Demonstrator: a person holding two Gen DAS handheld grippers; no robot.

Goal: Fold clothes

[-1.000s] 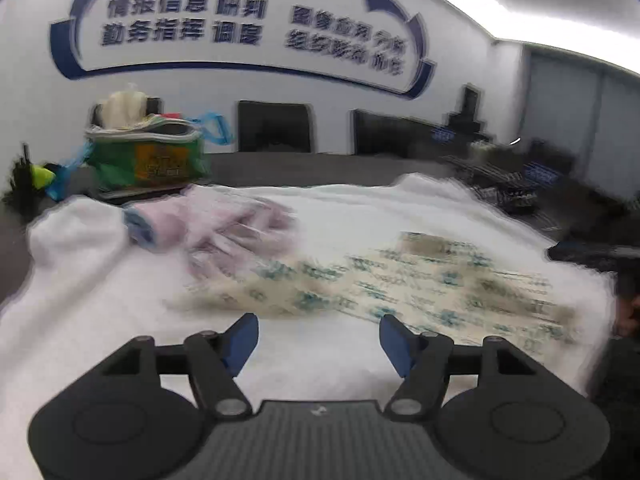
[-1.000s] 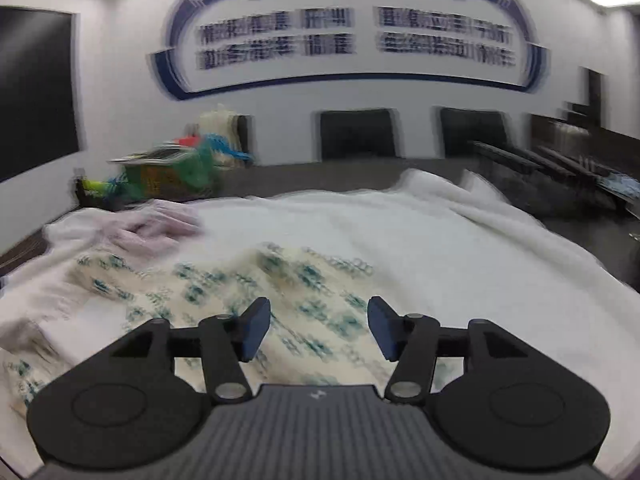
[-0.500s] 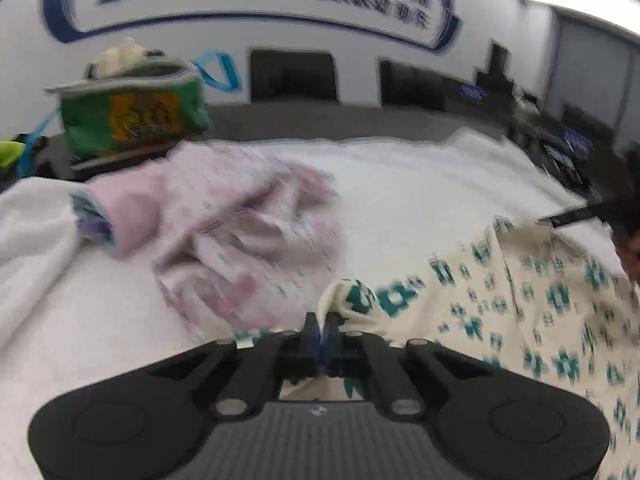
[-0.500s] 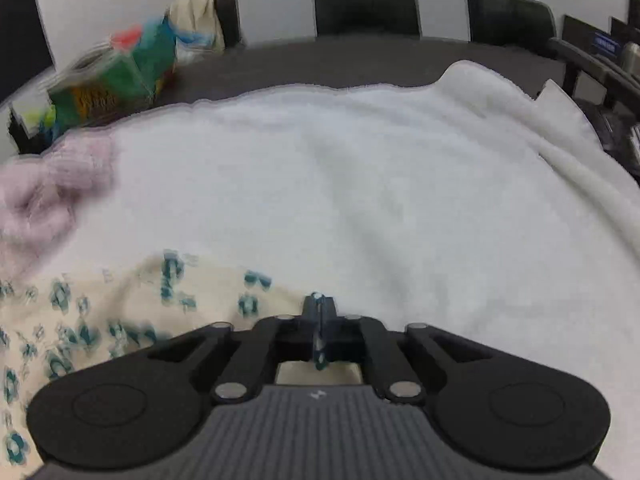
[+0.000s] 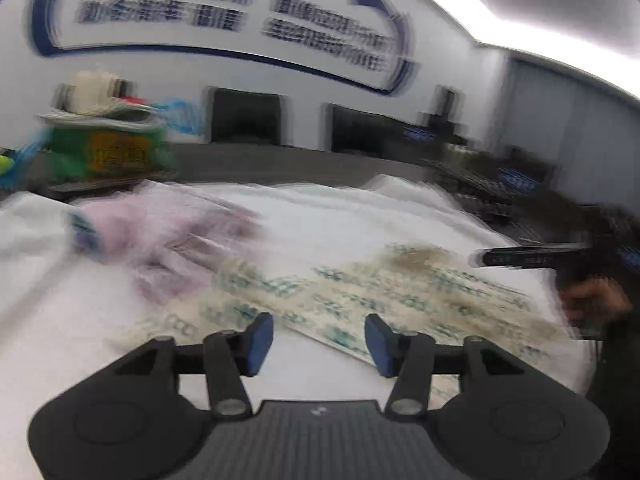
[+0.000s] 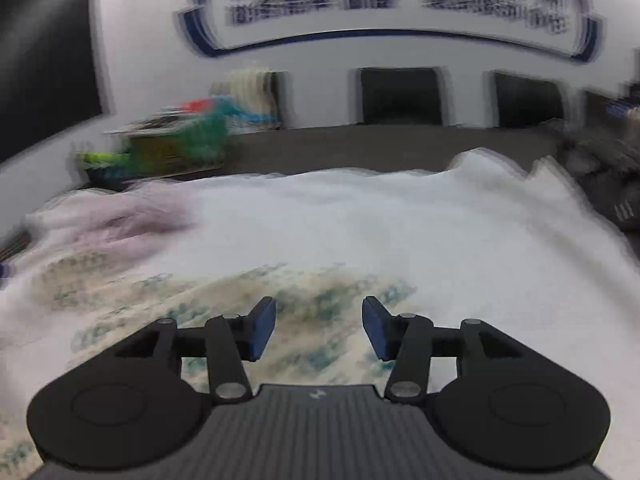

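Note:
A cream garment with a teal flower print (image 5: 400, 296) lies flat on the white towel (image 5: 340, 224); the right wrist view shows it too (image 6: 312, 320). My left gripper (image 5: 318, 340) hovers over its near edge, jaws opening, nothing between the blue pads. My right gripper (image 6: 318, 328) hangs above the same garment, jaws also opening and empty. In the left wrist view the other gripper (image 5: 532, 258) and the hand (image 5: 592, 300) holding it show at the right edge. Both views are blurred by motion.
A crumpled pink garment (image 5: 168, 240) lies at the towel's back left, also seen in the right wrist view (image 6: 120, 220). A green bag (image 5: 112, 148) stuffed with things stands on the dark table (image 5: 280, 164) behind it. Black chairs (image 6: 400, 96) line the far wall.
Half a second ago both grippers were shut on the printed garment's edge and had lifted it. Now both have let go, their jaws stand apart, and the garment lies flat on the towel.

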